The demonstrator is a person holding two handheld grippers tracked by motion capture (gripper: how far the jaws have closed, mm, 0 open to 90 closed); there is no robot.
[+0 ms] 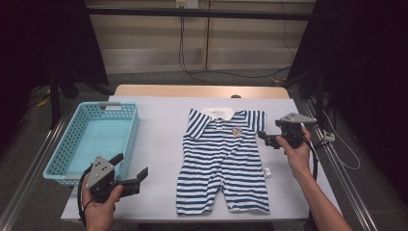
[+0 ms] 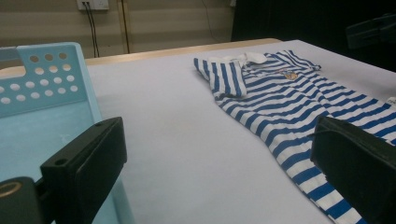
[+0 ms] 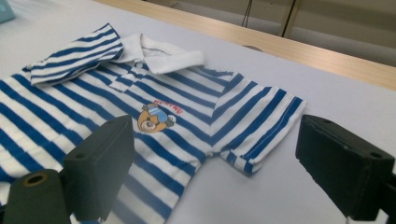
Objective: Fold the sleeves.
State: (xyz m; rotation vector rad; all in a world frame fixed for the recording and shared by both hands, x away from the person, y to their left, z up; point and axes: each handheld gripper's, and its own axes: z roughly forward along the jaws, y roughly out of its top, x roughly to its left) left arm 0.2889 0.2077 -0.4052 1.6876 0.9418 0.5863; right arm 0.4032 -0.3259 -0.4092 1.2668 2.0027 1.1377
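Beside the romper's (image 1: 222, 159) right sleeve, the right gripper (image 1: 265, 138) hangs just above the table (image 1: 159, 144) with its jaws wide apart and nothing between them; in the right gripper view the sleeve's hem (image 3: 252, 158) lies on the cloth in the gap between the two black jaws, untouched. The right hand (image 1: 297, 154) grips the tool from behind, forearm coming in from the table's near right corner, jaws pointing left toward the garment.

Near the front left corner, the left gripper (image 1: 132, 169) also stands open and empty, pointing right and a little away from the person, held low by the left hand (image 1: 101, 207). Its jaws frame bare table, with the romper well apart to its right.

The blue-and-white striped romper lies flat, collar (image 1: 219, 113) toward the far edge and legs toward the near edge, right of the table's middle. Its left sleeve (image 2: 224, 77) is folded inward. A turquoise basket (image 1: 126, 137) sits along the left edge, just beside the left gripper. Between basket and romper runs a broad open strip of table; a narrower strip lies between the romper and the right edge.
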